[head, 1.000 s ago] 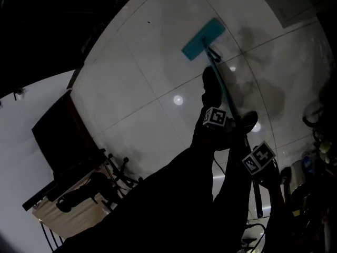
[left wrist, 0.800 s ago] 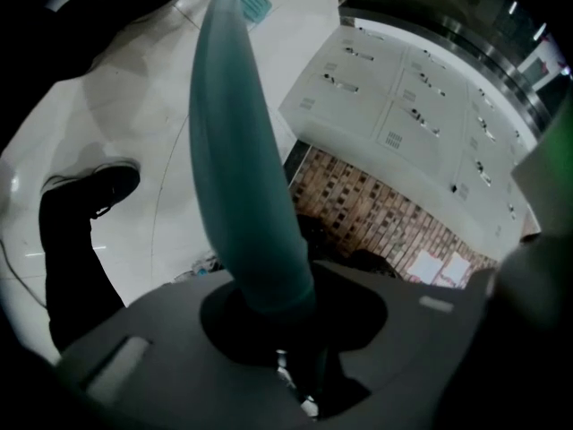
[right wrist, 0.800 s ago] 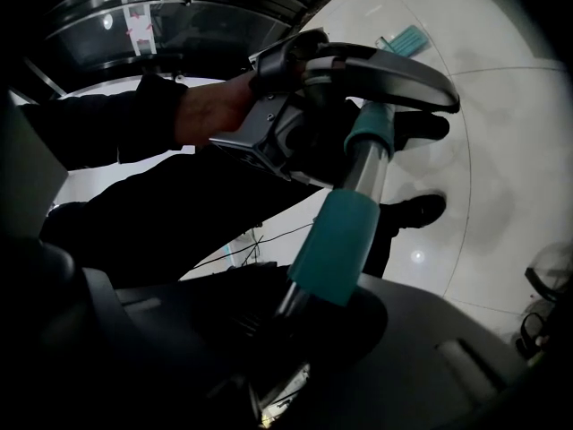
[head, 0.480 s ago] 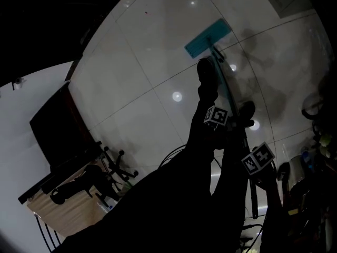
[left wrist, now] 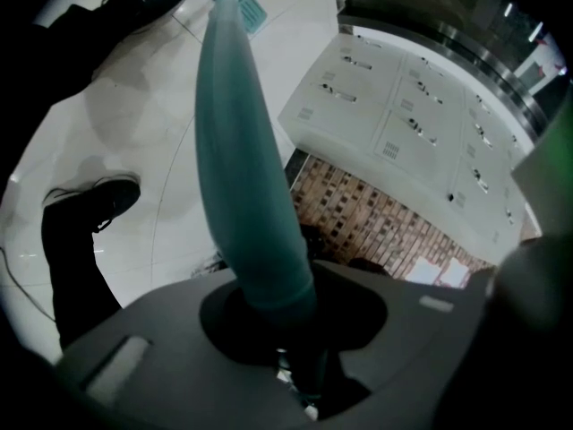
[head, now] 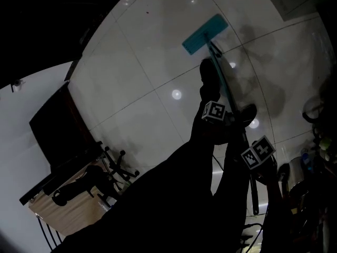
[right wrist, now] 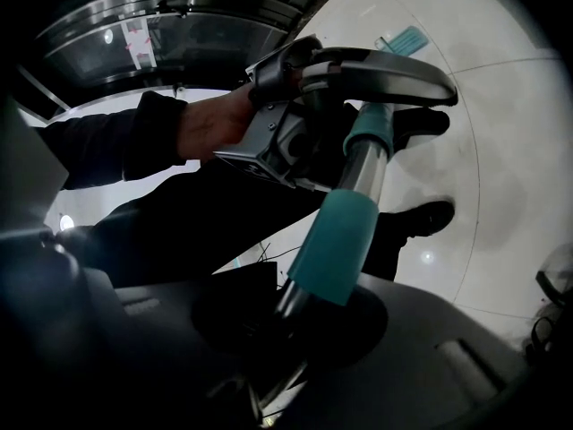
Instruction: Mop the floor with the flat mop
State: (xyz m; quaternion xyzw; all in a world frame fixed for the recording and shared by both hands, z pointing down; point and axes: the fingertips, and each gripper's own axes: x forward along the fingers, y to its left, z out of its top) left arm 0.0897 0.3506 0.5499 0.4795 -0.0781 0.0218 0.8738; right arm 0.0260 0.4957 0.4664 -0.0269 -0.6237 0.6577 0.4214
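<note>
Dim head view, looking steeply down on a glossy white tiled floor (head: pixel 142 62). At 9 o'clock a dark flat screen (head: pixel 55 133) sits above a pale wooden desk (head: pixel 71 215) at 8 o'clock. A black wheeled chair base (head: pixel 120 167) is just beside the desk. The person's dark trouser legs fill the lower middle and end in two black shoes (head: pixel 209 77) near the centre.

At 1 o'clock the teal mop head (head: pixel 204 34) lies flat on the floor, just beyond the toe of the farther shoe. The mop handle (head: pixel 225 88) slants from the mop head toward 5 o'clock, passing beside the shoes. Both grippers are on it. The left gripper (head: pixel 218 115), with its square-marked cube, is the one nearer the mop head. The right gripper (head: pixel 251 154) sits farther up the handle, toward 4 o'clock.

In the left gripper view, the jaws are closed snugly round the thick teal grip of the handle. The grip rises to 12 o'clock, where the mop head shows at the top edge. White lockers (left wrist: pixel 403 106) stand at 2 o'clock, with a band of small brown tiles (left wrist: pixel 385 227) below them.

In the right gripper view, the jaws are clamped on the bare shaft just below a teal sleeve. The handle runs on toward 1 o'clock. At 10 o'clock a hand (right wrist: pixel 210 119) grasps the left gripper farther along the handle.
</note>
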